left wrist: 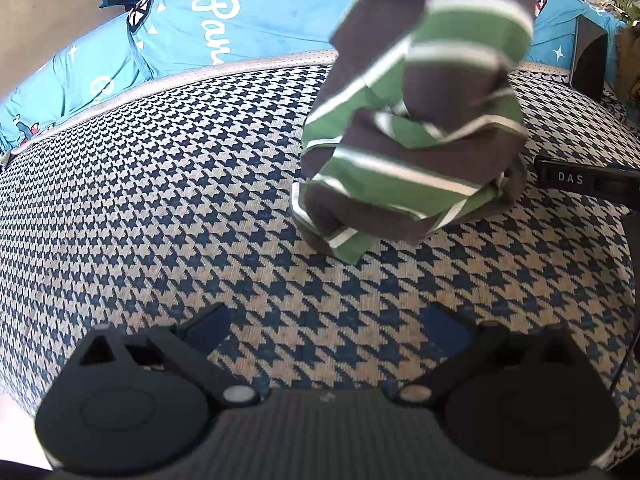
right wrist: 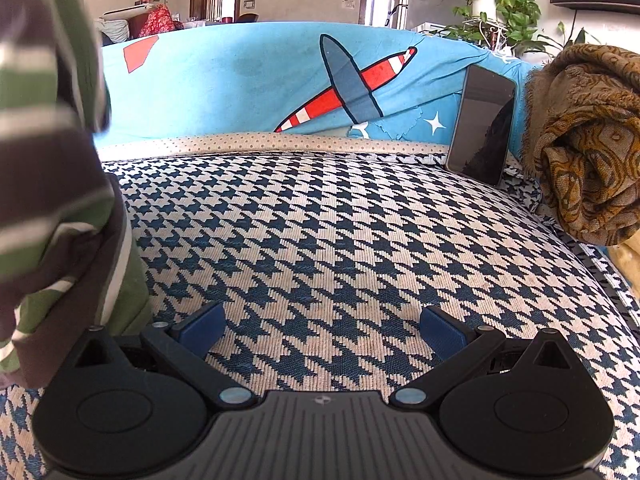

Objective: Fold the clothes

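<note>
Here a crumpled striped garment (left wrist: pixel 408 152) slumps on woven houndstooth cushion (left wrist: pixel 160 208).

From my left gripper (left wrist: pixel 326 330), the bunched garment (left wrist: pixel 412 136) lies ahead and to the right on the seat cushion (left wrist: pixel 160 200), its lower folds resting on the cushion and its upper part rising out of view. From my right gripper (right wrist: pixel 322 330), the same garment stands at the far left, with open cushion directly ahead. Behind the cushion runs the draped backrest cover (right wrist: pixel 240 80); a phone (right wrist: pixel 482 124) leans against it at right, just beside a crumpled scarf (right wrist: pixel 588 140) at the far right.
</note>
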### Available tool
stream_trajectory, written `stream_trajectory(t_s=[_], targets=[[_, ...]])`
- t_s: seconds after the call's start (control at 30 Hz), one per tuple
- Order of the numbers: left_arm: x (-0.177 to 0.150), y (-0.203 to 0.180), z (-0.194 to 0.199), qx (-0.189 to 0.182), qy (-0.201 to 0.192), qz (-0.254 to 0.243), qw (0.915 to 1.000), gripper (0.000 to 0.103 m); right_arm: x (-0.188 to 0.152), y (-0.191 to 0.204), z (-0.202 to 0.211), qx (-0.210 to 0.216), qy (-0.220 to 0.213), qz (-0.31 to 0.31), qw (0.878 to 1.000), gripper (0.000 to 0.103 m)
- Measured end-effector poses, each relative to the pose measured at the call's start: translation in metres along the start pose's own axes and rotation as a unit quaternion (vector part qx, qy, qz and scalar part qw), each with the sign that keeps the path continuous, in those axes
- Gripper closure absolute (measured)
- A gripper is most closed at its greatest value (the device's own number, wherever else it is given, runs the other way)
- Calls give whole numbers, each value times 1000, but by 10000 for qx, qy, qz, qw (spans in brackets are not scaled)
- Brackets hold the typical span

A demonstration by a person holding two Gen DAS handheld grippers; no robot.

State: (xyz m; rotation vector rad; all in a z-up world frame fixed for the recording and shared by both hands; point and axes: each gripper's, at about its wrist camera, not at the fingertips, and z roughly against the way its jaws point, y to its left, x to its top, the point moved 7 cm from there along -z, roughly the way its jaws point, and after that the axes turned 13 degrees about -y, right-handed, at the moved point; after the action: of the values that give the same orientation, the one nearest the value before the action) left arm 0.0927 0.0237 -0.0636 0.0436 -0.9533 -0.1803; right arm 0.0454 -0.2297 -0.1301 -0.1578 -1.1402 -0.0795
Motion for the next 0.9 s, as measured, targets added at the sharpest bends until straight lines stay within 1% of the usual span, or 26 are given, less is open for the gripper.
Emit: stream_trajectory(t_s=[0.17,0.37,0.4,0.5,0.77,0.9], targets=[[-2,1,-3,34,-10,-27,10000,0,0,0,0,0,1,-1,10000,0],[-15,-17,9,89,42,-139,9999,0,1,0,-1,-2,3,3,10000,0],[-19,-25,16,110,51,-168,9998,0,1,0,-1,-1,3,2,10000,0],[-22,-34,25,154,30,-216,9996,0,0,0,0,-2,1,2,10000,0],[-32,-59,44,58,-46,-458,9989,0,0,1,0,-1,3,1,10000,0],[-45,-60,49,44,-23,-413,9991,0,0,1,0,-1,4,1,10000,0]])
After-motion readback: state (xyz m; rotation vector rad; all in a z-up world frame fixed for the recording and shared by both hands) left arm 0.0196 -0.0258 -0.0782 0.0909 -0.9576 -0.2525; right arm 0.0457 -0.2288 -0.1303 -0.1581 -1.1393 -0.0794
